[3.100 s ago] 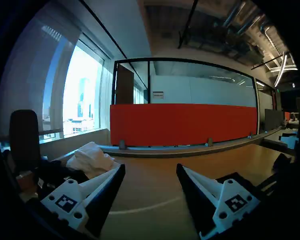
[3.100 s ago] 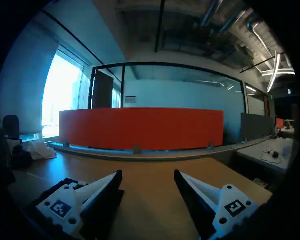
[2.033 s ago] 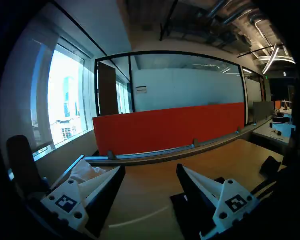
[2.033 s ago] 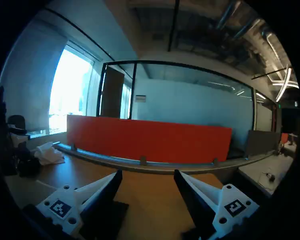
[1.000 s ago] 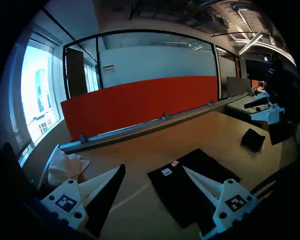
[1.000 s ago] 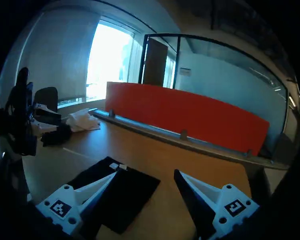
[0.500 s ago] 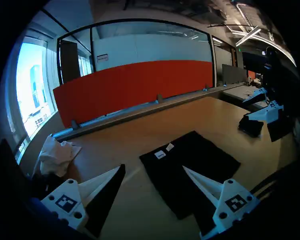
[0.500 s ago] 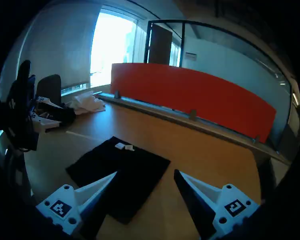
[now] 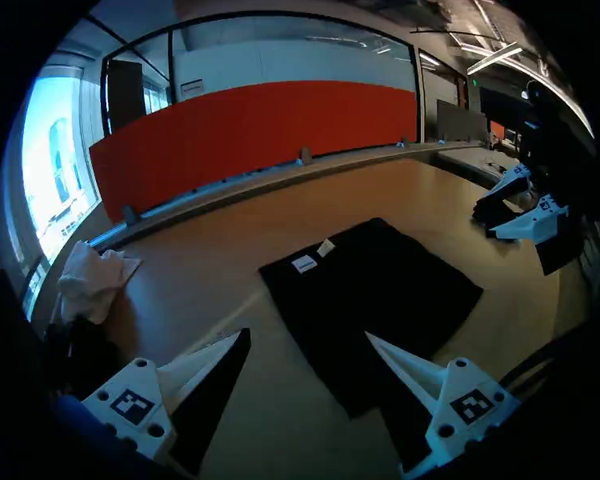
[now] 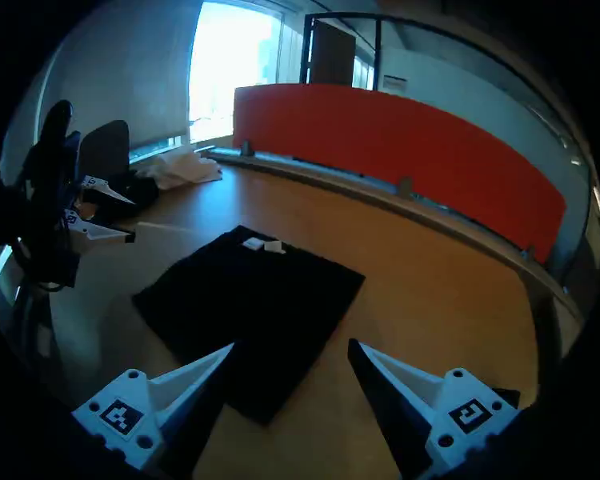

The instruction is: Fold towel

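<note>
A black towel (image 9: 372, 296) lies spread flat on the wooden table (image 9: 212, 264), with two small white tags near its far edge. In the left gripper view my left gripper (image 9: 308, 352) hovers open over the towel's near edge, nothing between its fingers. At the far right of that view the right gripper (image 9: 532, 218) is held by a person's hand. In the right gripper view the towel (image 10: 252, 308) lies ahead, and my right gripper (image 10: 292, 356) stands open above its near corner. The left gripper (image 10: 100, 216) shows at the left there, off the towel's side.
A crumpled white cloth (image 9: 88, 276) lies at the table's left end, also the white cloth (image 10: 180, 168) near the window. A red divider (image 9: 252, 132) runs along the table's far edge. A dark chair (image 10: 104, 152) stands beside the table.
Both views have tilted down and drawn closer to the table. The black towel now lies larger and more central under both open grippers.
</note>
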